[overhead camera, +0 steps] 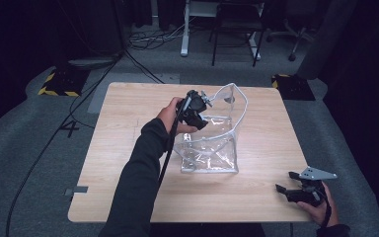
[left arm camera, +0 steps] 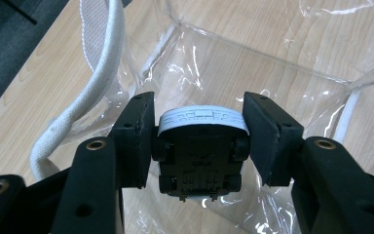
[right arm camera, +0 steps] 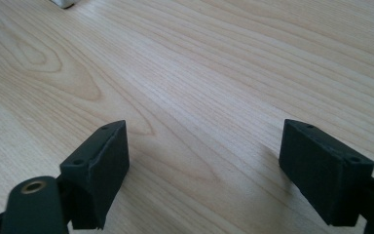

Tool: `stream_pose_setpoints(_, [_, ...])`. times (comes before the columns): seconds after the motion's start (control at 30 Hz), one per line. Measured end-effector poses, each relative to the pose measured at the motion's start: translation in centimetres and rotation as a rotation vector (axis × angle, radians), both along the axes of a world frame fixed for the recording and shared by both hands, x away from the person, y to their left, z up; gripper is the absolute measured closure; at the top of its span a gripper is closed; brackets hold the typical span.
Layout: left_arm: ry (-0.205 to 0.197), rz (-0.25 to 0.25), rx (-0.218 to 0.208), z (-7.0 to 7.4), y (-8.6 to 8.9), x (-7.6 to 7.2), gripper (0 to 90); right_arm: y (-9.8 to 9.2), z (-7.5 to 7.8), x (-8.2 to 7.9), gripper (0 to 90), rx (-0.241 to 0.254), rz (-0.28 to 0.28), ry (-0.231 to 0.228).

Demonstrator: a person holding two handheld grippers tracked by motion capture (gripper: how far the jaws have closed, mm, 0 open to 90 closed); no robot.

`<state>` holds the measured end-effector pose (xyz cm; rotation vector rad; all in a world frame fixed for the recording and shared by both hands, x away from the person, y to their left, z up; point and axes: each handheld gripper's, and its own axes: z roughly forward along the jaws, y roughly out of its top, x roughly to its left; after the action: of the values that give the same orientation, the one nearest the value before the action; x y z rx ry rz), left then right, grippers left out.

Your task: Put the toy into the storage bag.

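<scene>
A light wooden desk [overhead camera: 128,123] stood on grey carpet [overhead camera: 39,128], with a black chair [overhead camera: 237,29] and yellow-striped black blocks [overhead camera: 61,81] beyond it.

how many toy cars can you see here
1: a toy car, underside toward the camera, clamped in the left hand-held gripper above the open clear bag. More could be hidden; the bag looks empty.

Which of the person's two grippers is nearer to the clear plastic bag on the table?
The left. The left gripper hangs at the clear plastic bag's open top, its jaws shut on a small toy car. The right gripper rests near the table's front right corner, well away, jaws open.
</scene>
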<state>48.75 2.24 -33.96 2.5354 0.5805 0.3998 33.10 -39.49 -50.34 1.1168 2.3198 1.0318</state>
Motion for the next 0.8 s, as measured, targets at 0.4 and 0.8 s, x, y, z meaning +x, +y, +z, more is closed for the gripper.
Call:
stream_pose_setpoints(0.4, [-0.007,0.036,-0.017,-0.22,-0.53,0.21,47.4,-0.01,0.01,-0.01,18.6,-0.002,0.002,0.001])
stream_pose_setpoints(0.8, [-0.037,0.025,-0.025,0.24,-0.76,0.39,48.5,-0.04,0.01,0.00,18.6,-0.003,0.004,0.000])
